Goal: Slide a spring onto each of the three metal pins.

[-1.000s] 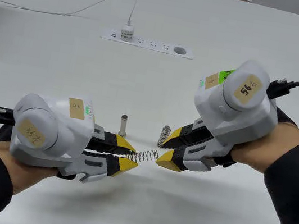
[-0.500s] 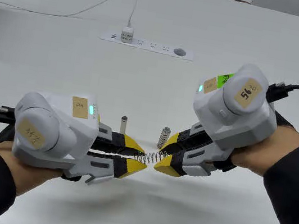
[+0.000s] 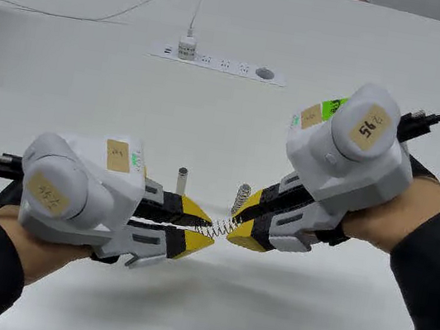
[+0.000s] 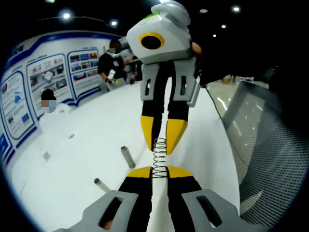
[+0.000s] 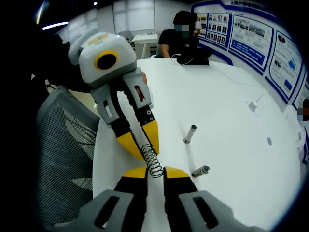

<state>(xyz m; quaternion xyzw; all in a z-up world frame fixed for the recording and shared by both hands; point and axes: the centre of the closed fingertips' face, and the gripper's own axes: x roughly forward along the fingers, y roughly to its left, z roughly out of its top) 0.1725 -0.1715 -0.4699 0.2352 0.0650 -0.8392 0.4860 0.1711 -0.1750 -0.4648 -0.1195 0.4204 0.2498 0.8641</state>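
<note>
Steel spring (image 3: 220, 228) held off the bench (image 3: 303, 329); long axis close to level in the head view, running left to right, right end a little higher; one end points into the left hand-held gripper (image 3: 202, 227), the other into the right hand-held gripper (image 3: 242, 223); a short run of coil shows between the two sets of yellow tips.

Left hand-held gripper: jaws drawn together on the spring's left end; in its own view the coil rises straight out from between the tips. Right hand-held gripper: jaws pinched on the spring's right end; its tips face the left one's nose to nose, kept apart by the exposed coil.

Count: springs, two; pins in sight, two; hand-held grippers, two, one on each end of the same spring.

Landmark: bare pin (image 3: 182, 182), upright on the bench.
- held spring: just right of the bare pin and on the person's side of it; raised, not touching it
- left hand-held gripper's tips: just in front of the bare pin, nearer the person
- second pin (image 5: 206, 168): right of the bare pin, near it, standing on the bench; second spring (image 3: 241, 199) sleeved over it; the right hand-held gripper's upper jaw is close beside it in the head view
- power strip (image 3: 217, 64): well beyond the bare pin, towards the far side of the bench; white cable (image 3: 194, 19) plugged into it, trailing away to the left
</note>
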